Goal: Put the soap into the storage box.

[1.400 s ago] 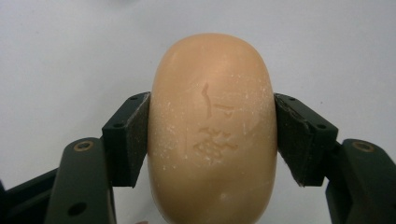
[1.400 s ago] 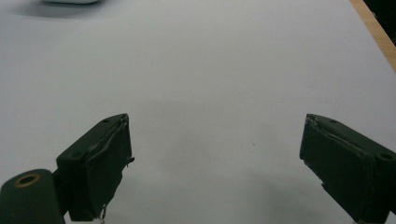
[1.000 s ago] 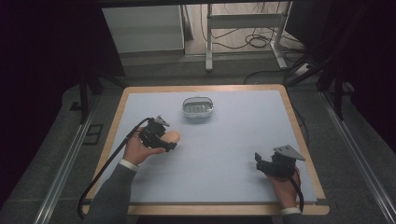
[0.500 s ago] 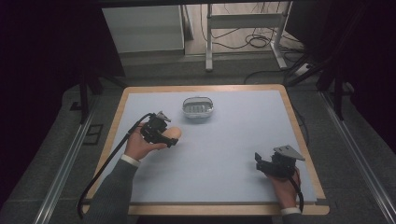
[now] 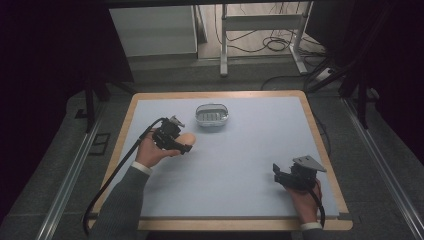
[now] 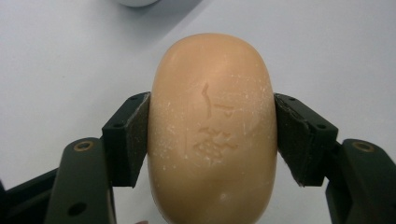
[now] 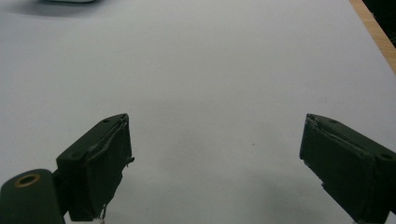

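Observation:
My left gripper [image 5: 183, 144] is shut on a tan oval bar of soap [image 5: 187, 140], a little above the pale table, left of the middle. In the left gripper view the soap [image 6: 212, 135] sits lengthwise between both black pads [image 6: 136, 138], its stamped face up, and my left gripper [image 6: 212, 142] presses it from both sides. A small white soap dish [image 5: 212, 114] stands beyond it toward the table's far side. My right gripper [image 5: 278, 174] rests near the front right corner; in the right gripper view my right gripper [image 7: 215, 154] stands open with bare table between its jaws.
The table [image 5: 240, 165] has a wooden rim [image 5: 330, 165] close to my right hand. A black cable [image 5: 120, 170] trails from the left gripper over the table's front left edge. Desk legs and cables lie on the floor beyond the far edge.
The left hand has carried the soap a little forward and to the right, nearer the dish. The right hand has not moved.

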`<state>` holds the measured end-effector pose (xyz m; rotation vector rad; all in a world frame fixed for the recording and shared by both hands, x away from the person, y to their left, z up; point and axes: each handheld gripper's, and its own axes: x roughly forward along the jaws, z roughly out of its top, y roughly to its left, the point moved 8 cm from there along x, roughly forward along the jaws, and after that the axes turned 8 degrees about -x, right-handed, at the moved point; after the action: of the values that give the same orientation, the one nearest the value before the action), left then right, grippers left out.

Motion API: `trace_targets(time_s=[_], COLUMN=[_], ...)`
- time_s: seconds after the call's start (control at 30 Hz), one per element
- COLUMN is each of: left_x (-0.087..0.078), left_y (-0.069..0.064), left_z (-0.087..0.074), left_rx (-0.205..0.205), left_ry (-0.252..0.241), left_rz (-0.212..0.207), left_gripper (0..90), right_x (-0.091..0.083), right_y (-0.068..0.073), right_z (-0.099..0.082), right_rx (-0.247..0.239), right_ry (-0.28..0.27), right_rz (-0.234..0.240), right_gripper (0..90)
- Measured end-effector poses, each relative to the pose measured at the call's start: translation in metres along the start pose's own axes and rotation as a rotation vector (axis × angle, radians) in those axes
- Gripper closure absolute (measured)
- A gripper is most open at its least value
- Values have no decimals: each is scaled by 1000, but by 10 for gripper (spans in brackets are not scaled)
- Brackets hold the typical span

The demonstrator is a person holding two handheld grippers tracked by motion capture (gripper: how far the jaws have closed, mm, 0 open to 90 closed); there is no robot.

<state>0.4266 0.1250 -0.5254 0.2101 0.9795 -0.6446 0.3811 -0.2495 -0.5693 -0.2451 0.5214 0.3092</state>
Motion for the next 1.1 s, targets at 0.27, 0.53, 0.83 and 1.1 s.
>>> trace_targets(time_s=[0.27,0.53,0.83,1.1], left_x=[2,2,-1,4], left_y=[0,-1,-4,-4], left_z=[7,14,19,28], left_rx=[9,20,30,28], left_ry=[1,3,-4,9], left_rz=[4,4,3,-10], left_gripper=[322,322,323,322], right_x=[0,0,0,0], right_y=[0,0,0,0], right_z=[0,0,0,0], right_rx=[-1,-2,-2,1], right_ry=[2,3,2,2], right_rz=[2,3,2,1], right_gripper=[94,94,94,94])
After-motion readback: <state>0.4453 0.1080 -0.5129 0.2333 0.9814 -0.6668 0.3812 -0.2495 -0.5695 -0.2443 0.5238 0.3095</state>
